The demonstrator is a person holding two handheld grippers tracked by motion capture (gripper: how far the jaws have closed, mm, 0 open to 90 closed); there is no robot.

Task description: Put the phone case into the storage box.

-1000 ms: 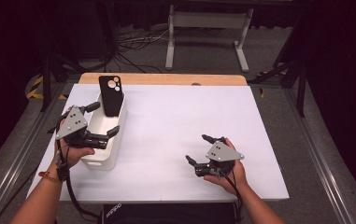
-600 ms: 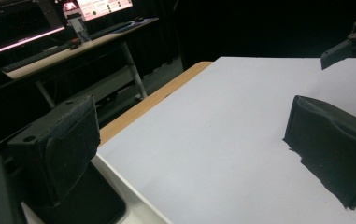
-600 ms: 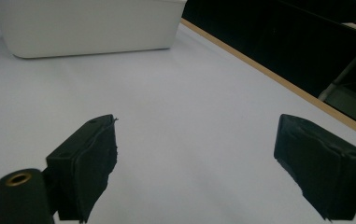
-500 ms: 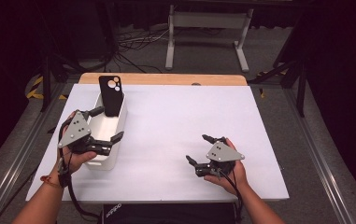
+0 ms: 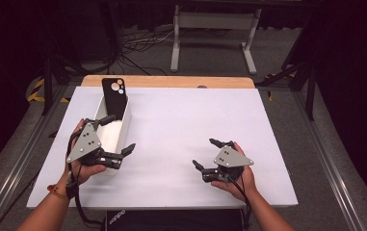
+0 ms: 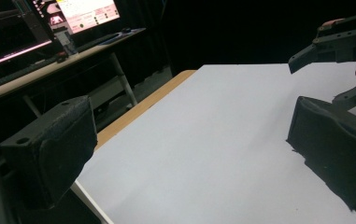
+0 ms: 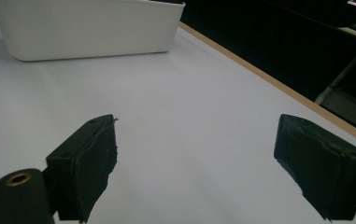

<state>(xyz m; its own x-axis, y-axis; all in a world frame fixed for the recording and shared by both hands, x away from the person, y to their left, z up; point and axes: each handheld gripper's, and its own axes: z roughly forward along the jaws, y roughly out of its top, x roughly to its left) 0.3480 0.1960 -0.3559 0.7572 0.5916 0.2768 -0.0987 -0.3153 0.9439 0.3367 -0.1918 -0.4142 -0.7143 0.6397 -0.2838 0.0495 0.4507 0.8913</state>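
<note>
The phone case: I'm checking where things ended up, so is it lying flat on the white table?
No: the phone case stands upright in the far end of the white bin, leaning on its wall, not flat on the table.

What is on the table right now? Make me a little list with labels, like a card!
table: white top, wooden strip at far edge
bin: white bin, left side
phone: black phone upright in the bin's far end
left hand-held gripper: open, at the bin's near end, holding nothing
right hand-held gripper: open, over bare table, holding nothing
</note>
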